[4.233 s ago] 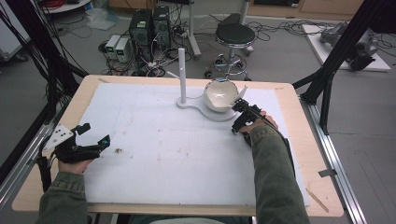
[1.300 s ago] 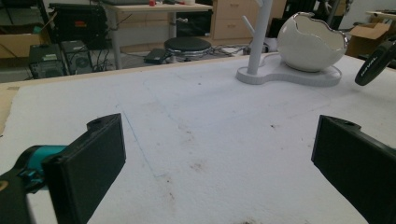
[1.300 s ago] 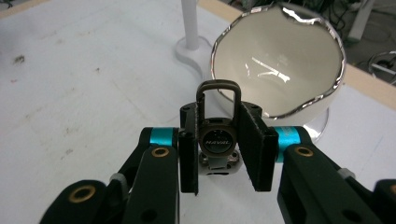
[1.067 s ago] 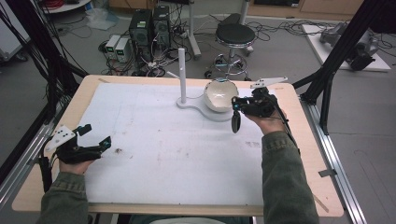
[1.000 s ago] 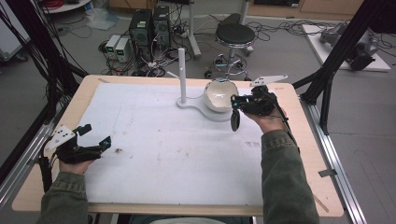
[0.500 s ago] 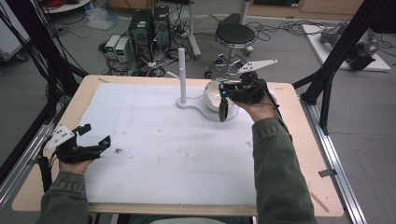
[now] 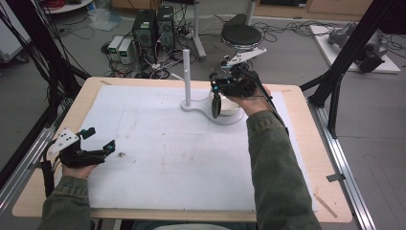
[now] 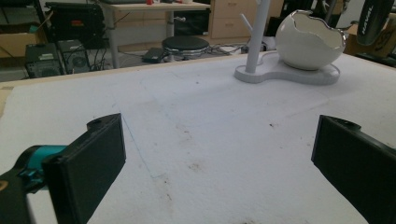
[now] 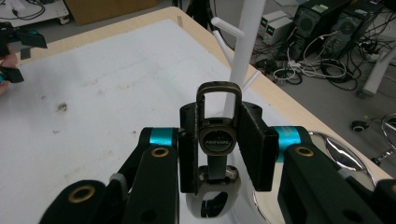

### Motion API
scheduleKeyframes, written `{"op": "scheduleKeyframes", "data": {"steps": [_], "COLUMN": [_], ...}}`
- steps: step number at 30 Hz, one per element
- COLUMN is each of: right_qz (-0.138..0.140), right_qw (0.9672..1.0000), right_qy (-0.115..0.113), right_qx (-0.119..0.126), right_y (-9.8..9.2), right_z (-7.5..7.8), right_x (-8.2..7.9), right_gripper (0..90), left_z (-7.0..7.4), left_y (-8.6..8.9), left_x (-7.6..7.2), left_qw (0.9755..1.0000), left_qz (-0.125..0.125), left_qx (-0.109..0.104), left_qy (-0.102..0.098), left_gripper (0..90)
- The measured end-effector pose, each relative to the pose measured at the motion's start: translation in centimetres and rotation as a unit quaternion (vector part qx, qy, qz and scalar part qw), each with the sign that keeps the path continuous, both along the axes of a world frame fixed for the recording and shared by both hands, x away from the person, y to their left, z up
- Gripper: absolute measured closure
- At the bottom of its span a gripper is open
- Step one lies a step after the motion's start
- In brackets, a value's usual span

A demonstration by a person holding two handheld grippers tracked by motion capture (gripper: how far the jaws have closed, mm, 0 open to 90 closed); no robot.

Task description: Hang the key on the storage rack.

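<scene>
A dark strap-like item with a metal loop buckle is clamped in the right gripper above the white egg-shaped bowl. Hanging on the white peg stand is judged next, requiring alignment. The left gripper rests wide open, empty.

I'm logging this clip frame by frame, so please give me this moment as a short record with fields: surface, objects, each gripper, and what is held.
surface: table under a white mat
stand: white stand, upright pole with pegs on a flat base
bowl: white egg-shaped bowl on the stand's base
left gripper: jaws wide apart, holding nothing, low over the mat's near left
right gripper: above the bowl, jaws closed on a watch
held item: watch, dark, strap loop up, between the jaws
</scene>
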State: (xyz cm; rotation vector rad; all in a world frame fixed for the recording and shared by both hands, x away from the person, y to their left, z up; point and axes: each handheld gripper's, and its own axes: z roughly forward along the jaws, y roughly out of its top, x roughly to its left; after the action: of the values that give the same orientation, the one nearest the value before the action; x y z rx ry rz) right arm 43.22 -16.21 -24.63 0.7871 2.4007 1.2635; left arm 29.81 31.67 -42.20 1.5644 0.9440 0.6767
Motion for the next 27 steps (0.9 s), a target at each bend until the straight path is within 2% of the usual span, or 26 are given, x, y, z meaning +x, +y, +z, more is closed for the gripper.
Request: {"op": "scheduleKeyframes", "data": {"steps": [6,8,14,21,27], "right_qz": [0.007,0.008,0.006,-0.010,-0.021], "right_qw": [1.0000,0.9999,0.9999,0.9998,0.9996], "right_qy": [0.004,0.004,0.007,0.009,0.009], "right_qx": [-0.006,-0.015,-0.013,-0.014,-0.016], "right_y": [1.4,2.1,3.8,4.9,5.7], "right_z": [0.1,0.0,0.1,-0.1,-0.3], "right_x": [0.7,1.2,2.4,3.6,4.6], "right_gripper": [70.0,70.0,69.9,69.9,69.8], "left_z": [0.0,0.1,0.0,0.1,0.1], "left_y": [0.1,0.1,0.1,0.3,0.3], "left_x": [0.0,0.0,0.1,0.0,0.0], "left_qw": [1.0000,1.0000,1.0000,0.9999,1.0000], "left_qz": [0.003,0.004,0.003,0.005,0.006], "left_qx": [-0.001,-0.003,-0.001,-0.004,0.000], "left_qy": [-0.002,-0.003,-0.002,-0.008,-0.006], "left_gripper": [3.3,3.3,3.3,3.3,3.3]}}
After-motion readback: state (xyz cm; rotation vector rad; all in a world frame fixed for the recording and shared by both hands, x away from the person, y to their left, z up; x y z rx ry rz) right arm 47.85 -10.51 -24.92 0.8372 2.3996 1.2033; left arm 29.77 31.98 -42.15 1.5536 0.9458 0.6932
